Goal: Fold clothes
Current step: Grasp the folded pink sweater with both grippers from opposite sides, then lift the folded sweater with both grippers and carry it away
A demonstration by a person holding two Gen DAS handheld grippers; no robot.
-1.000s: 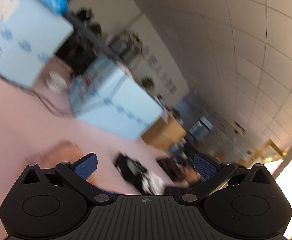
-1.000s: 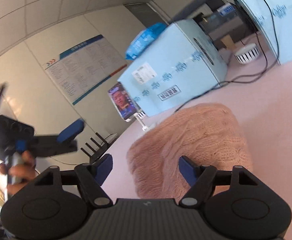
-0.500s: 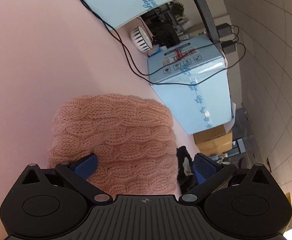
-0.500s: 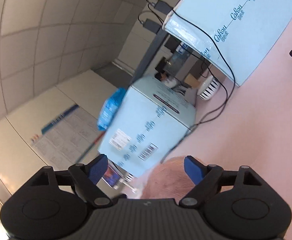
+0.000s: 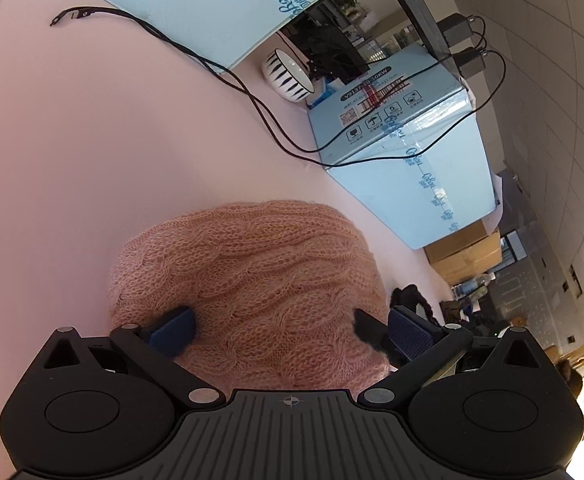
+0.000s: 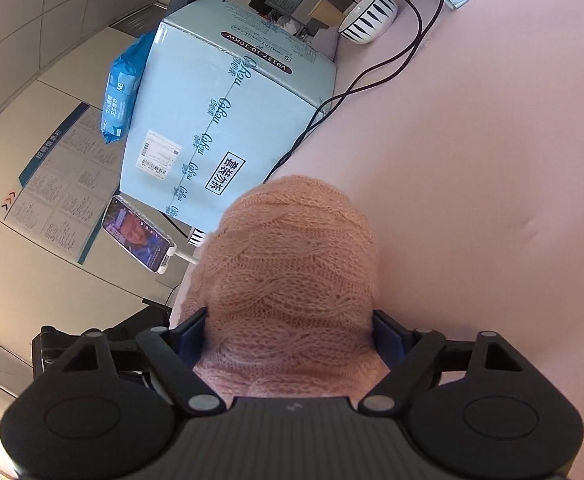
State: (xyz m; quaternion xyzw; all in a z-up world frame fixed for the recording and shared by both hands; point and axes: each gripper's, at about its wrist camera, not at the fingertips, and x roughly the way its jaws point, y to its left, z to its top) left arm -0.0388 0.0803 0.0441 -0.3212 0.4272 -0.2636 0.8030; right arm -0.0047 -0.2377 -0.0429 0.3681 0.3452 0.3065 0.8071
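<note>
A folded pink cable-knit sweater (image 5: 248, 276) lies as a thick bundle on the pink table (image 5: 72, 160). My left gripper (image 5: 290, 332) hovers low over its near end, open, with the blue pads (image 5: 172, 330) wide apart and the knit beneath them. From the opposite side, my right gripper (image 6: 290, 334) straddles the sweater (image 6: 292, 264). Its jaws are closing, and both pads (image 6: 194, 336) touch the bundle's sides, which pinch in between them. A black fingertip (image 5: 368, 332) pokes in at the sweater's right edge in the left wrist view.
Light blue cartons (image 5: 408, 160) (image 6: 220, 100) stand at the table's far side, with black cables (image 5: 260, 108) trailing across the surface. A striped bowl (image 5: 288, 76) sits between the cartons. A phone on a stand (image 6: 140, 236) is near the sweater. A dark garment (image 5: 410, 296) lies beyond it.
Both grippers dropped toward the sweater. The right view swung from the cartons and wall onto the bundle, which now sits between its pads. The left gripper edged closer over it.
</note>
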